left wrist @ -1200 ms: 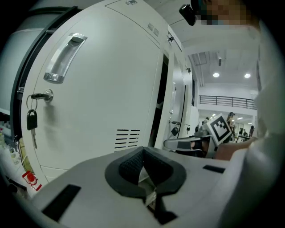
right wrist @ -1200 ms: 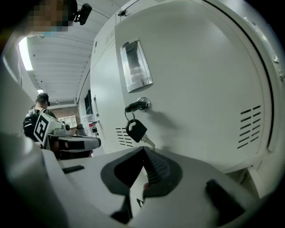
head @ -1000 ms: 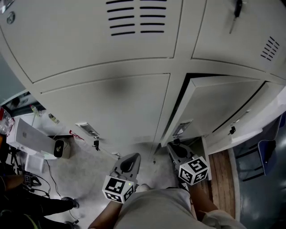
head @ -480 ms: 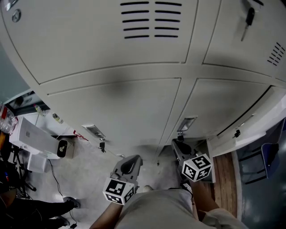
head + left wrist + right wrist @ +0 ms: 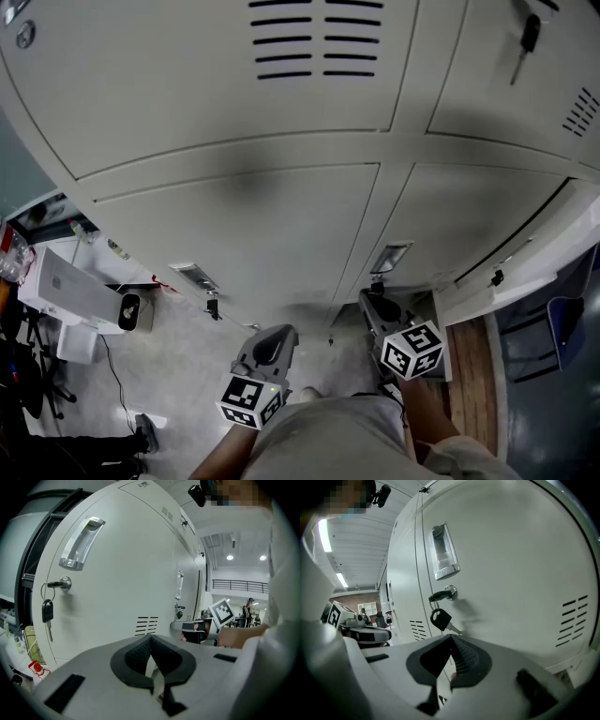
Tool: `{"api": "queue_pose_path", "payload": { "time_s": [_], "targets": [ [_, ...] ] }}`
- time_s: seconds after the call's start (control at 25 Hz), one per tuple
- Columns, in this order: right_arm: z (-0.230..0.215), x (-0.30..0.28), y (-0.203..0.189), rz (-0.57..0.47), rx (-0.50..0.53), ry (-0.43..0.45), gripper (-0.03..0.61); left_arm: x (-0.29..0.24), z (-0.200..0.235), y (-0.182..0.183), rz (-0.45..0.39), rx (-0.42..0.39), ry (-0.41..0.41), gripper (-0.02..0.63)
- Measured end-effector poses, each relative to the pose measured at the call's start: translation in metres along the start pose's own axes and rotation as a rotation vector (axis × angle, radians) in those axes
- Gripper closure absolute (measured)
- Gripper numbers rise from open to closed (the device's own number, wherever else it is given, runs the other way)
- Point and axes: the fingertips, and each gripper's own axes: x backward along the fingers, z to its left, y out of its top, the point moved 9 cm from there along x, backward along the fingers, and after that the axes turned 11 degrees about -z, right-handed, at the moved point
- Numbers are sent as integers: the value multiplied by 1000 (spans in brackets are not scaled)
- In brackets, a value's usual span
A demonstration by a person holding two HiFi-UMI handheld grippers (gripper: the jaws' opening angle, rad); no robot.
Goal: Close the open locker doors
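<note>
A wall of cream locker doors fills the head view. The lower middle door [image 5: 464, 216] lies flush with its frame, its handle [image 5: 389, 255] and hanging key [image 5: 378, 281] just ahead of my right gripper [image 5: 378, 307], which is shut and empty close to the door. In the right gripper view that handle [image 5: 444, 550] and key [image 5: 440, 619] sit right above the gripper [image 5: 451, 639]. The far-right lower door [image 5: 525, 277] stands ajar with a dark gap [image 5: 514, 242]. My left gripper [image 5: 270, 345] is shut and empty, below the closed left door [image 5: 244, 225], whose key [image 5: 47, 612] hangs nearby.
A white box [image 5: 66, 286] and a small dark device [image 5: 129, 311] lie on the grey floor at the left, with cables around them. A wooden floor strip [image 5: 467, 361] and a blue chair [image 5: 565, 323] are at the right, near the ajar door.
The lower middle door, ajar a second ago, has swung flush with its frame. My right gripper followed it forward. Little has moved in the last half second.
</note>
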Motion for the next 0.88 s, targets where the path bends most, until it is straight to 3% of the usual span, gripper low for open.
{"api": "queue_pose_path", "payload": {
  "time_s": [0.44,0.88],
  "targets": [
    [4,25,-4,9,-6,7,552,0,-20,-7,19,8,-14,600],
    [-18,91,3,-10,-23,-24,552,-17,-77,-13,33,6,-63,600]
  ]
}}
